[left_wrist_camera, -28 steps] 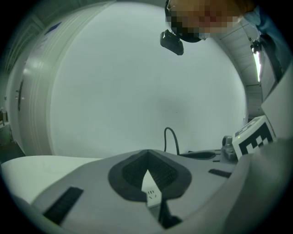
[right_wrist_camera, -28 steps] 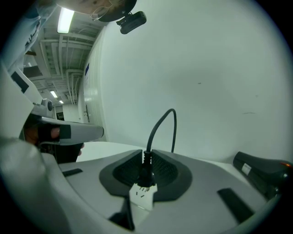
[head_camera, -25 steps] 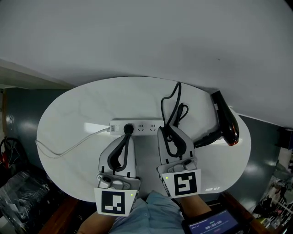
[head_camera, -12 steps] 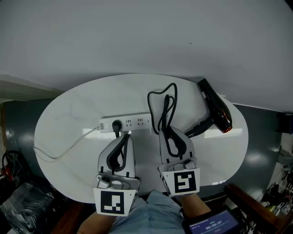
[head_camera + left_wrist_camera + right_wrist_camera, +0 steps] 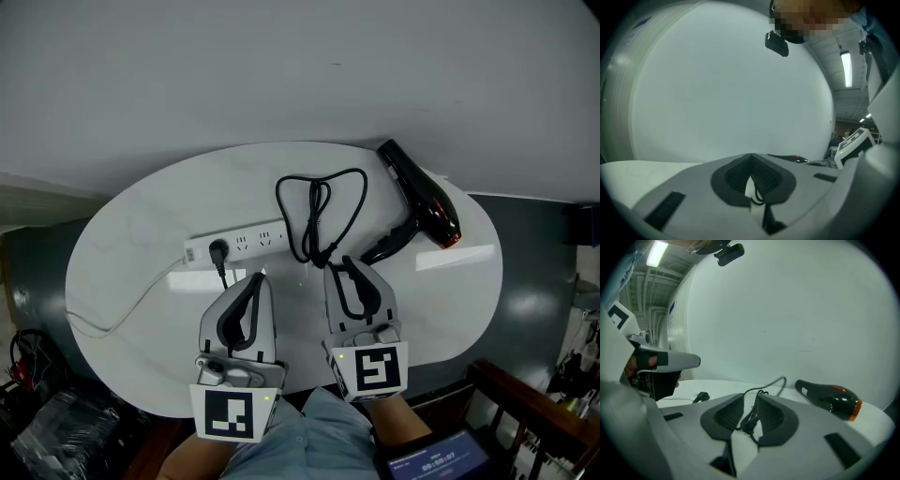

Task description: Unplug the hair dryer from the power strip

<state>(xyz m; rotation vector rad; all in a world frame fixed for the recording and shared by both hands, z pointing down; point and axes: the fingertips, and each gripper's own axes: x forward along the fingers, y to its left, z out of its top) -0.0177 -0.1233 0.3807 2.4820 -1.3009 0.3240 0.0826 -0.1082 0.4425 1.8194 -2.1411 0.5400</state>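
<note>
Now I look down on the white table, with both grippers at its 6 o'clock edge. The hair dryer lies on its side at 2 o'clock of the table, close to the rim. Its black cord makes a loose loop at about 12 o'clock and comes down into the right gripper.

The jaws of this right gripper have just been opening. They stand a little apart, and the bunched part of the cord runs between the pads without being squeezed.

The power strip lies at 11 o'clock from the left gripper. The black plug sits in the socket nearest the strip's left end and, as far as I can see, it is still in. A short piece of cord goes from the plug toward 6 o'clock and ends just beside the tip of the left gripper.

The tips of the left gripper are together. In the left gripper view a bit of black cord shows in the slit behind the tips. I cannot tell if it is pinched there or only lies under the gripper.

The strip's own white cable runs off toward 8 o'clock.
</note>
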